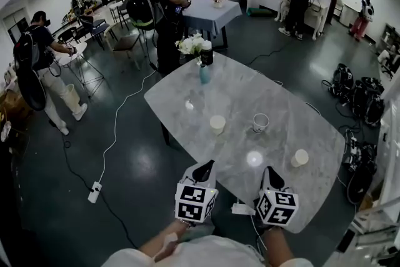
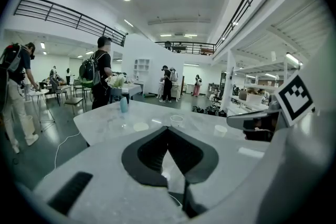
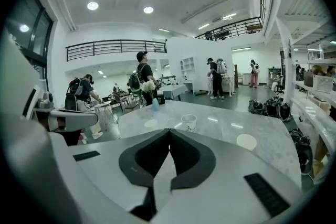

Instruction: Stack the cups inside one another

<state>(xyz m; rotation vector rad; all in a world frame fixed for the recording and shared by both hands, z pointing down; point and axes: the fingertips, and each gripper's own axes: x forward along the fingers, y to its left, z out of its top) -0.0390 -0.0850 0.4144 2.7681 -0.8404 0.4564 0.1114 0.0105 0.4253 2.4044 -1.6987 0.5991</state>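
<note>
Three cups stand on the grey marble table (image 1: 187, 97). A cream cup (image 1: 217, 124) is at the middle, a white patterned cup (image 1: 260, 122) to its right, and another cream cup (image 1: 300, 157) near the right edge. My left gripper (image 1: 206, 164) and right gripper (image 1: 269, 169) hover side by side over the near edge, both shut and empty, well short of the cups. In the left gripper view the jaws (image 2: 168, 128) meet, with the cups (image 2: 177, 119) beyond. In the right gripper view the jaws (image 3: 169, 131) meet below the patterned cup (image 3: 189, 122).
A blue vase of white flowers (image 1: 201, 65) and a dark jar (image 1: 207, 54) stand at the table's far end. A small white item (image 1: 242, 209) lies at the near edge. People stand around; a cable and power strip (image 1: 94, 192) lie on the floor to the left, bags (image 1: 359, 97) to the right.
</note>
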